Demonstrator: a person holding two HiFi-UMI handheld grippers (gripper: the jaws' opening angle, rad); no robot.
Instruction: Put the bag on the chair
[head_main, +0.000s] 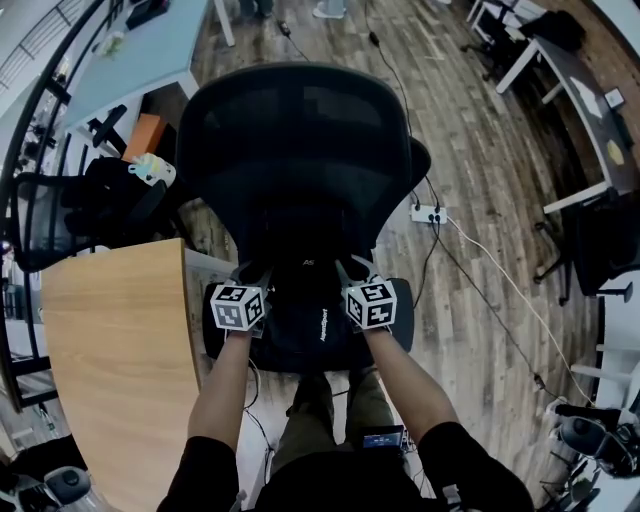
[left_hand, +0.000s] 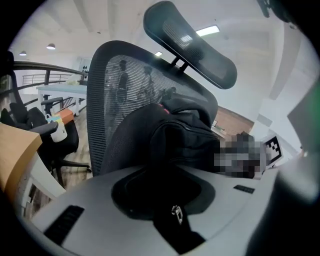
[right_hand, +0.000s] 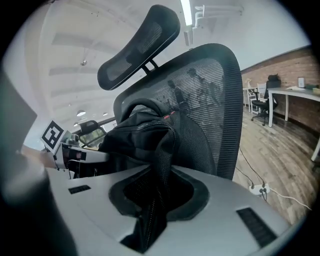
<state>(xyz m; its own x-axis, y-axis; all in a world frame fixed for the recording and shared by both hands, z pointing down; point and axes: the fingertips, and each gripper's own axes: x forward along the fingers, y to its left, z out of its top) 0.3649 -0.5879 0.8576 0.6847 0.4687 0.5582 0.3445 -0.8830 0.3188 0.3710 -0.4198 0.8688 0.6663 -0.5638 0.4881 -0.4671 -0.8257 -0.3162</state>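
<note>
A black bag (head_main: 305, 320) lies on the seat of a black mesh office chair (head_main: 290, 140), leaning against its back. My left gripper (head_main: 248, 276) and right gripper (head_main: 352, 272) sit at the bag's two near corners, arms stretched forward. In the left gripper view the bag (left_hand: 185, 135) rests against the mesh back (left_hand: 115, 95), and a dark strap with a small metal buckle (left_hand: 176, 212) runs between the jaws of the left gripper (left_hand: 175, 222). In the right gripper view a webbing strap (right_hand: 160, 170) runs from the bag (right_hand: 135, 132) down into the right gripper (right_hand: 147, 222).
A wooden desk (head_main: 110, 350) stands close at the left, with another black chair (head_main: 60, 215) behind it. A power strip (head_main: 428, 213) and white cable lie on the wood floor to the right. More desks (head_main: 590, 110) stand far right.
</note>
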